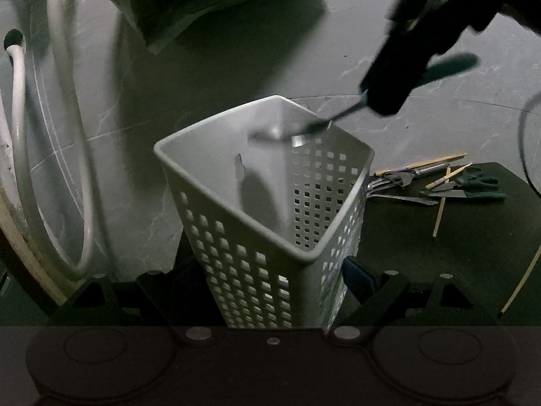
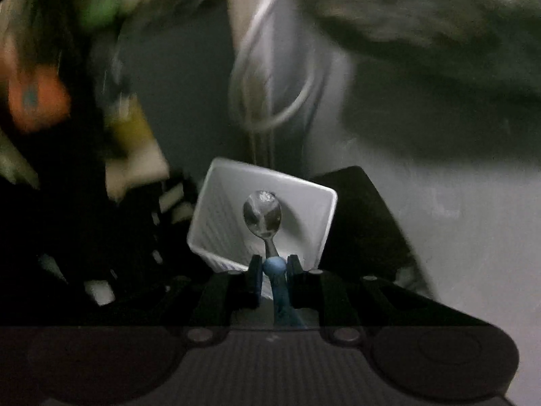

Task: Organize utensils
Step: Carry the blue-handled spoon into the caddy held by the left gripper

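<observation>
A white perforated utensil holder stands tilted between the fingers of my left gripper, which press on its lower sides. Its open top faces the camera and looks empty inside. My right gripper comes in from the upper right, shut on the blue-green handle of a metal spoon. The spoon's bowl hangs just over the holder's far rim. In the right wrist view the spoon points down from my right gripper over the holder's opening.
A pile of utensils, with chopsticks, forks and green-handled scissors, lies on a dark mat to the right of the holder. A white hose curves along the left. A crumpled plastic bag lies at the back on the grey marbled floor.
</observation>
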`<move>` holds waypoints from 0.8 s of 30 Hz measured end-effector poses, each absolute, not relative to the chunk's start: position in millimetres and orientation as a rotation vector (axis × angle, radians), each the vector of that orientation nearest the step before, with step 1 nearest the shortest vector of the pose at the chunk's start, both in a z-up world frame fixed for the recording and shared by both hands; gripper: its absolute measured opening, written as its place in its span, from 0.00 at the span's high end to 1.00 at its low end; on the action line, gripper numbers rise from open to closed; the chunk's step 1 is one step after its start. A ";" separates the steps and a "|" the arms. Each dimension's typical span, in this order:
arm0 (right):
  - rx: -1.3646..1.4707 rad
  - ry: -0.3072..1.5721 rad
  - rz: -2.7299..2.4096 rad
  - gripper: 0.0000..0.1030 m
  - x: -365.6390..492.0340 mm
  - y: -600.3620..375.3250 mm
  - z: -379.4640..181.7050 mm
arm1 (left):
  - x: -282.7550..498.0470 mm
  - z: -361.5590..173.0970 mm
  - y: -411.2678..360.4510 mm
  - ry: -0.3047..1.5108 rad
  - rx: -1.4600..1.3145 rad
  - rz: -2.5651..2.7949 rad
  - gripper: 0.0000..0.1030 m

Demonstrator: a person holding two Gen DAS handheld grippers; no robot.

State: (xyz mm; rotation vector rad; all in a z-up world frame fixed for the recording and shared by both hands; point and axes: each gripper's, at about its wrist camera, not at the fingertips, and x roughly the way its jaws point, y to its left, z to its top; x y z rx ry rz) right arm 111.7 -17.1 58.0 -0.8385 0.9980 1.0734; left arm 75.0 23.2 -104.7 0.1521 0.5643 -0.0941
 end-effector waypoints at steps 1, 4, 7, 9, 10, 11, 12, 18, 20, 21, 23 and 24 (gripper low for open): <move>-0.922 0.990 1.081 0.84 108.5 -6.7 56.2 | 74.9 -105.2 23.1 0.561 0.152 -0.096 0.13; -1.140 0.963 1.109 0.84 98.1 17.5 48.9 | 75.6 -106.1 22.4 0.553 0.153 -0.101 0.13; -1.263 0.972 1.149 0.84 93.7 34.1 38.0 | 76.5 -107.0 22.3 0.547 0.151 -0.103 0.13; -1.321 0.975 1.162 0.84 86.6 41.3 29.3 | 77.7 -107.2 22.4 0.545 0.148 -0.103 0.13; -1.332 0.979 1.162 0.84 85.4 43.7 24.5 | 78.3 -107.2 22.6 0.545 0.147 -0.103 0.13; -1.336 0.983 1.158 0.83 85.3 44.8 21.3 | 78.8 -107.3 23.0 0.545 0.147 -0.103 0.13; -1.334 0.982 1.153 0.83 85.5 45.0 19.3 | 78.4 -107.2 23.4 0.545 0.148 -0.103 0.13; -1.258 0.967 1.119 0.75 88.8 39.3 16.9 | 78.8 -106.7 25.4 0.547 0.149 -0.119 0.14; -1.220 0.951 1.110 0.71 88.8 32.1 28.3 | 79.1 -106.4 25.5 0.547 0.150 -0.126 0.14; -1.188 0.935 1.098 0.71 90.3 28.8 35.4 | 79.5 -106.2 25.6 0.548 0.150 -0.127 0.14; -1.079 0.898 1.072 0.63 90.7 11.1 57.3 | 80.2 -105.8 25.8 0.549 0.148 -0.132 0.14; -1.023 0.883 1.057 0.58 89.3 2.7 66.4 | 80.2 -105.8 26.0 0.550 0.147 -0.133 0.14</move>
